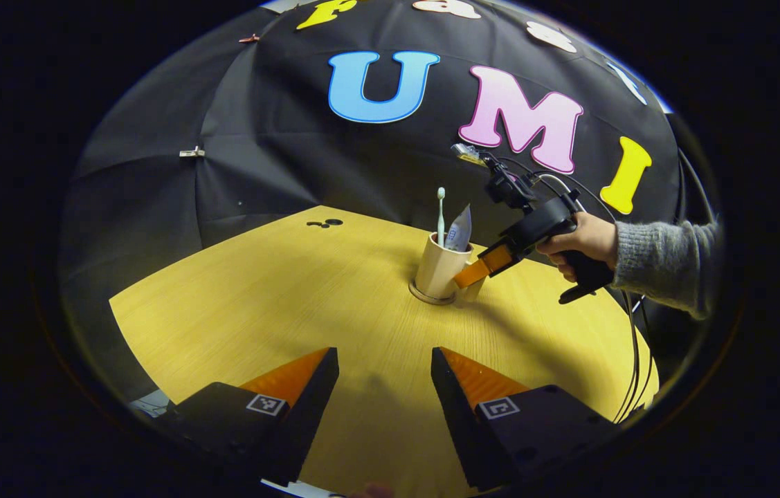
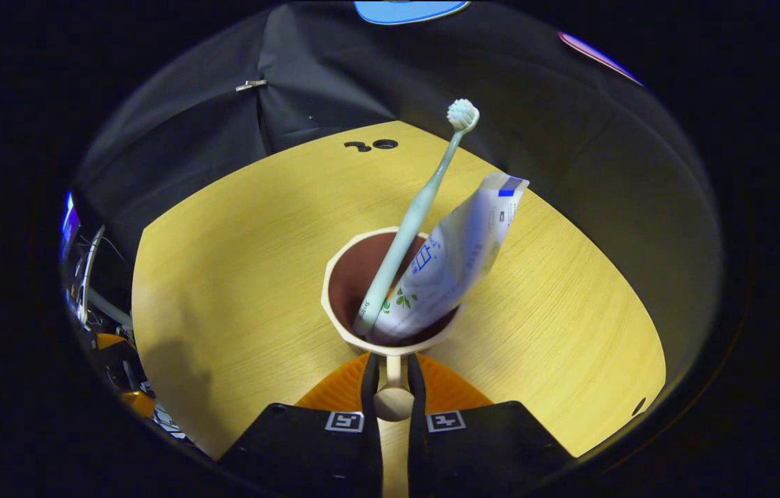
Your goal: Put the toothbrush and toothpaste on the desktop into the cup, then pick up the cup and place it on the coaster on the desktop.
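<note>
A beige cup (image 1: 438, 268) stands mid-table with its base on a thin round coaster (image 1: 429, 298). Upright inside it are a pale green toothbrush (image 1: 441, 216) and a white toothpaste tube (image 1: 459, 231). In the right gripper view I look down into the cup (image 2: 342, 325); the toothbrush (image 2: 417, 211) and toothpaste (image 2: 450, 261) lean away from me. My right gripper (image 2: 393, 373) is shut on the cup's handle (image 2: 394, 401), one finger on each side. A hand (image 1: 587, 242) holds that right gripper (image 1: 476, 272) at the cup's right side. My left gripper (image 1: 385, 373) hovers open over the near table, holding nothing.
The yellow wooden table (image 1: 279, 304) has small dark holes (image 1: 324, 223) near its far edge. Cables (image 1: 634, 360) hang off the right edge. Equipment and wires (image 2: 88, 277) sit beyond the table's left edge in the right gripper view.
</note>
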Motion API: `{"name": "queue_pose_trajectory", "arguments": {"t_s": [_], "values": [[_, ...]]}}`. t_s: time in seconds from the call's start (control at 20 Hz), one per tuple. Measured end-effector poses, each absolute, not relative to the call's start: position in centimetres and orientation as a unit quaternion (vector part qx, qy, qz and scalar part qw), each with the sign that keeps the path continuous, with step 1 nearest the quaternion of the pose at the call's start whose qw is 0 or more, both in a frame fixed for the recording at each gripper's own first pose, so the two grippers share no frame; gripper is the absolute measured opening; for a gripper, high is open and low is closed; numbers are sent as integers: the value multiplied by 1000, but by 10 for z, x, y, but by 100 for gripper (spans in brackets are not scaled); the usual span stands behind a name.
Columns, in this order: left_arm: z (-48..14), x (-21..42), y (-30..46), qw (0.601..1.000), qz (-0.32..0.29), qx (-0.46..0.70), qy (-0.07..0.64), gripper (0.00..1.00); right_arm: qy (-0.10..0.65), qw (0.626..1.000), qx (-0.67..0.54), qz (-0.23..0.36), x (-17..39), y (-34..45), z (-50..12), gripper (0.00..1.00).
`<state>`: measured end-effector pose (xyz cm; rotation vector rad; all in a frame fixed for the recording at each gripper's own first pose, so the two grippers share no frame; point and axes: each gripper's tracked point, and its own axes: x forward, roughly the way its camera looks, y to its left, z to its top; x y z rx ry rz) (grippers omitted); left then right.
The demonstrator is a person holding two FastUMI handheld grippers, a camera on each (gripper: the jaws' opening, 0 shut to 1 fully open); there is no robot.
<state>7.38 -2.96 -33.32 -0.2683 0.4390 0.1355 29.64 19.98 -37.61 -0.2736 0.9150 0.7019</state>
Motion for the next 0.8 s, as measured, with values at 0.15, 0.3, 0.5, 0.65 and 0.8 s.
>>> {"name": "queue_pose_trajectory", "arguments": {"t_s": [0.15,0.3,0.5,0.65,0.8], "values": [[-334,77,-30,965,66,-132,217,86,434,829,-125,330,295,198,-376,18],[-334,79,-31,965,65,-133,216,86,431,828,-131,333,295,199,-377,18],[-329,82,-34,967,61,-132,209,86,432,828,-124,334,295,198,-376,23],[-329,82,-36,967,57,-131,209,86,421,834,-122,334,292,194,-367,30],[-328,80,-36,967,58,-130,211,86,419,834,-124,336,290,197,-365,47]]}}
